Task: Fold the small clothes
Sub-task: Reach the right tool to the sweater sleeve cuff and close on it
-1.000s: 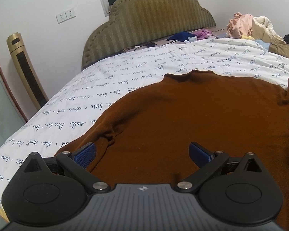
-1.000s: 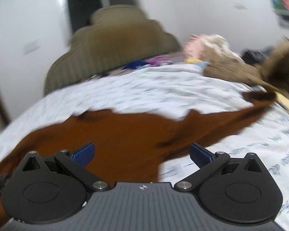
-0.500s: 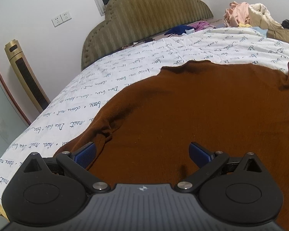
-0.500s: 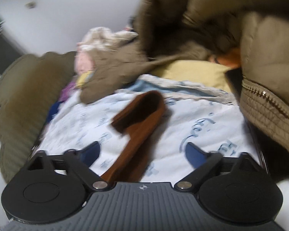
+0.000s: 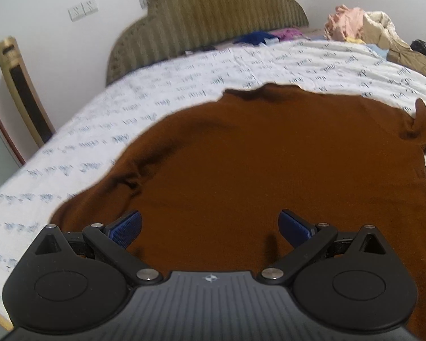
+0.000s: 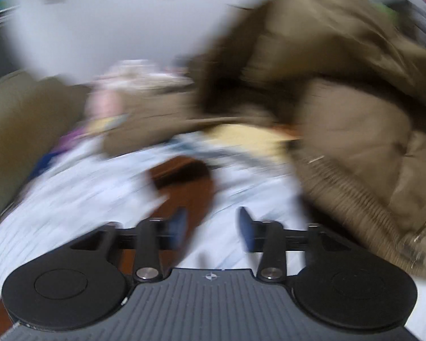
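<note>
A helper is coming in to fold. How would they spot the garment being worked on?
On the bed's script-printed white sheet, before the olive headboard, lies a brown sweater. It is the only garment spread flat; the others sit in heaps.

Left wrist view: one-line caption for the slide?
Open left gripper above a brown sweater spread flat on the script-print bedsheet.

Left wrist view: low and close over the sweater [image 5: 269, 164], looking along the bed [image 5: 184, 99] toward the headboard [image 5: 207, 22] and wall. Right wrist view: blurred, low over the bed's far side, facing a sleeve [image 6: 184, 182] and a coat [image 6: 340, 113] close ahead. Both views share the bed, headboard, sweater and the clothes pile [image 5: 355, 25] near the wall.
</note>
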The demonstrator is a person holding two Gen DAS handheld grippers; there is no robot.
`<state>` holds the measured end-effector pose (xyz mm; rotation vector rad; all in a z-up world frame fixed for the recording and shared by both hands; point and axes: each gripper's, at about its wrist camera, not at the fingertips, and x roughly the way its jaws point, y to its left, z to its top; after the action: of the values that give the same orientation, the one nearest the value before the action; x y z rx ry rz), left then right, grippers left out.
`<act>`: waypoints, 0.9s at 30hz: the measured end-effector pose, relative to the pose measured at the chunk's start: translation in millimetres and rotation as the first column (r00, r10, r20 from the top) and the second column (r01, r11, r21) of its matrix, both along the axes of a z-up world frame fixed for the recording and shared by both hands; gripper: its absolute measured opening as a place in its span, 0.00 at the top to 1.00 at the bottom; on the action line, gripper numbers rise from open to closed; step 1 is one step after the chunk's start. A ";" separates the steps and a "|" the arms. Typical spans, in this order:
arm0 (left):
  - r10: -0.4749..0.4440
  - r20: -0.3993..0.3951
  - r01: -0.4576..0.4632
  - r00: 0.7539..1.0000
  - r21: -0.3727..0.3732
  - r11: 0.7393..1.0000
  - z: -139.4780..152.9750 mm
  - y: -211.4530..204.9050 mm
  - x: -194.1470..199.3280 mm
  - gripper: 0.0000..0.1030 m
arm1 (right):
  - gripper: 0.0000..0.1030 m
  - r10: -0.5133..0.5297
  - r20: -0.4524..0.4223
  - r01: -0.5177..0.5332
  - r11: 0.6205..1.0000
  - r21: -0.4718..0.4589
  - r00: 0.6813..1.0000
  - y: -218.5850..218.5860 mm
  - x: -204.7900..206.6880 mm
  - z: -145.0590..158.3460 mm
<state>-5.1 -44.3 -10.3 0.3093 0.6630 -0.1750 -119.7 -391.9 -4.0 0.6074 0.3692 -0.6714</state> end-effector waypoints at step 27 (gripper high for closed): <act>0.078 0.002 -0.078 0.997 -0.022 0.997 -7.9 25.4 6.7 0.00 | 0.00 0.576 -0.073 -0.576 0.784 -0.230 0.814 259.5 -7.0 40.1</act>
<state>1.5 -18.8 -18.1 0.2618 0.6689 -0.1075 -126.7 -132.4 36.1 0.2314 0.4377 -0.1147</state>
